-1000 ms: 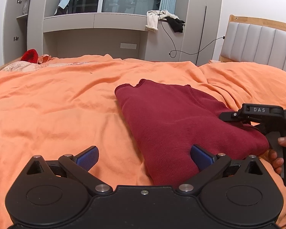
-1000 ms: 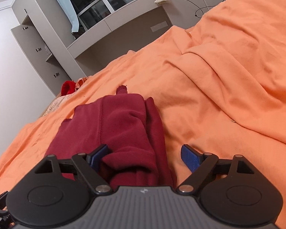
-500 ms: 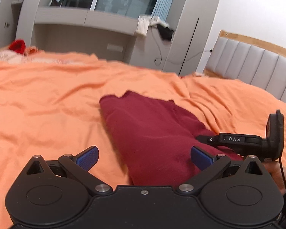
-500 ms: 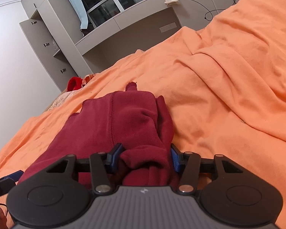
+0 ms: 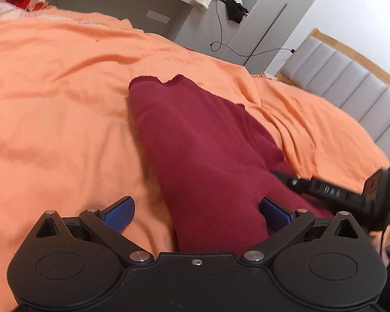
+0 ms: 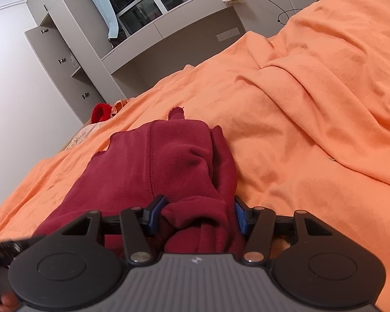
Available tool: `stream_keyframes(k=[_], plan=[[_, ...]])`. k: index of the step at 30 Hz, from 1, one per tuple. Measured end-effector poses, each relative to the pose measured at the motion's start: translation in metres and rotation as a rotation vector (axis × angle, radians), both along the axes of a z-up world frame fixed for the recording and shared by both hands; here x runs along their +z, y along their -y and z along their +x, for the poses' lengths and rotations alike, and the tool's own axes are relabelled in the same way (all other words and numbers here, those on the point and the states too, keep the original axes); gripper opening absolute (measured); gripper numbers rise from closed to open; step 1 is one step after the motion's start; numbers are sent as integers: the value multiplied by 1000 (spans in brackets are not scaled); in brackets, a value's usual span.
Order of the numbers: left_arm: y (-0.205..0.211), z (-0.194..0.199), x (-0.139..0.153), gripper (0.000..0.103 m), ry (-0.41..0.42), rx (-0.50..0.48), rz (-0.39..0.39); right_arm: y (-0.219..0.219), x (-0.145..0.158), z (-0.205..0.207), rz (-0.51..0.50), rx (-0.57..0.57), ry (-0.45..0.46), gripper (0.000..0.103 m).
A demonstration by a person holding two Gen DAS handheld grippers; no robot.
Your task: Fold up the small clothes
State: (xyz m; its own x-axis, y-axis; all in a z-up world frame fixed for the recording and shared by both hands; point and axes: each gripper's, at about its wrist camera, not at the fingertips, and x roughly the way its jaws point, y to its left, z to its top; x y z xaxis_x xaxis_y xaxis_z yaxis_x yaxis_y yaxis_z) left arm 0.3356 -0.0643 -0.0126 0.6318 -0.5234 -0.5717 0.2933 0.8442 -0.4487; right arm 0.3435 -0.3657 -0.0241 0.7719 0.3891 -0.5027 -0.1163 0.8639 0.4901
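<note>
Maroon knit garment (image 5: 205, 150) lies partly folded on the orange bed (image 5: 52, 109), long axis running from near to far, collar end at the far side. My right claw (image 6: 197, 217) is clamped on a bunched near-right corner of it, blue pads pressed into thick fabric from both sides. My left claw (image 5: 196, 212) has its pads wide apart, straddling the garment's near-left edge without gripping; one pad sits over bare bed, the other over cloth.

Step in hand, as I judge it: get both near corners, then carry the near end over toward the far collar. To do it well, I'd close the left on the edge at matching depth, take all layers, lift both sides level, and keep the cloth taut so the fold line stays straight.

Both claws sit low, pointing forward along the garment, right one tilted.
</note>
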Motion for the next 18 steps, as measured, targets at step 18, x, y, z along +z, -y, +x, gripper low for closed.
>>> stream_keyframes(k=[18], plan=[[0, -3, 2, 99, 6, 16, 4, -6, 5, -10, -55, 7, 58, 44]])
